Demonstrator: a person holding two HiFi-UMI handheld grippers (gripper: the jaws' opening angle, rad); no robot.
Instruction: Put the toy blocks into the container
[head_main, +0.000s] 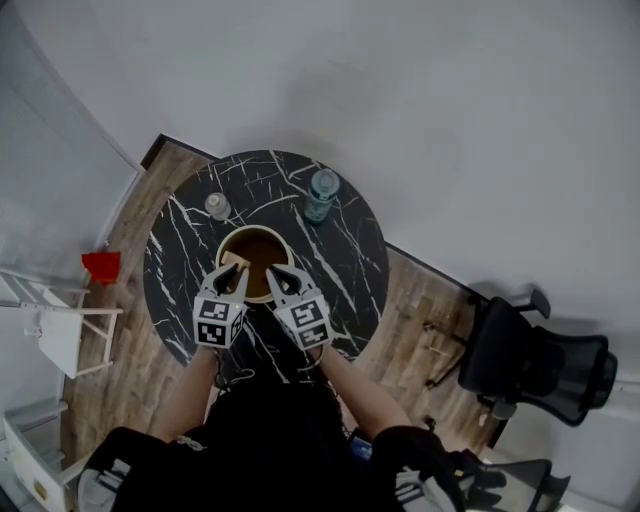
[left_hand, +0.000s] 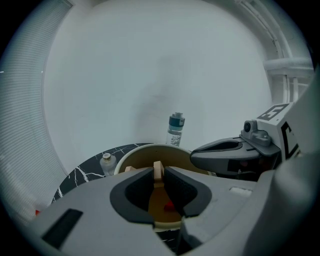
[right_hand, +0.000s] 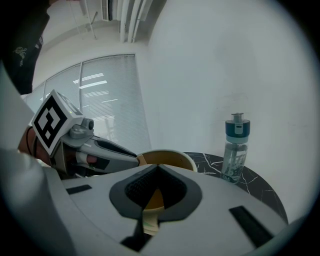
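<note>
Between the left tongs (left_hand: 158, 176), pressed on both sides: pale toy block (left_hand: 158, 168), just above the container (left_hand: 150, 147). Inside, only in left gripper view: red piece (left_hand: 169, 205). Right tongs (right_hand: 157, 167) closed together, empty. Bottle (right_hand: 235, 150) label unreadable.

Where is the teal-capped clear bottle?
Head view: the clear bottle stands on the round black marble table, beyond and right of the tan round container.

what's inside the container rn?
One small red block on the container floor. The left gripper, holding a wooden block, hides much of the rest.
</note>
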